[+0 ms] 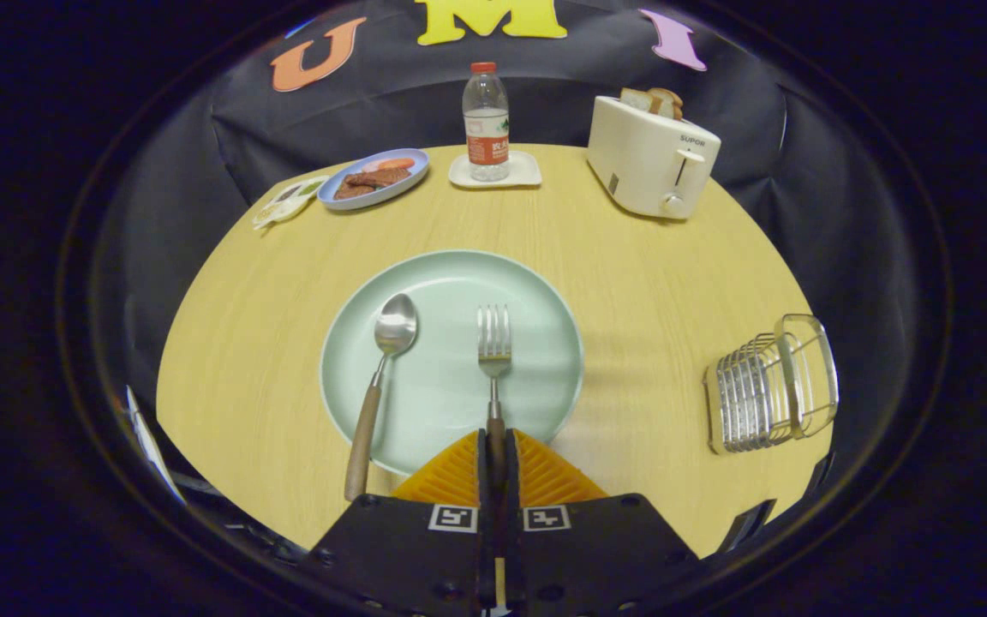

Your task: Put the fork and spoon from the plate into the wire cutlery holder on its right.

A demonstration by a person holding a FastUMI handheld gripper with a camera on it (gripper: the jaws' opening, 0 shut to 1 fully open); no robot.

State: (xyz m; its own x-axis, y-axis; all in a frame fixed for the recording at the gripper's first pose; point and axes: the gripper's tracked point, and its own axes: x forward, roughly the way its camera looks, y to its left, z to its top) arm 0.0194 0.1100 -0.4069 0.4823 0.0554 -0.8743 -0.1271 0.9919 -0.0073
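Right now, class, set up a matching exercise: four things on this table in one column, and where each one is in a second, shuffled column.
Things:
1. fork
2. spoon
3. wire cutlery holder
4. toaster

Places:
A. far side of the table, bread in its slots
B. handle clamped between the gripper fingers, tines over the plate
C. beside the plate, on the fork's side
D. bowl on the plate, handle past its near rim

Pairs: 1-B, 2-D, 3-C, 4-A
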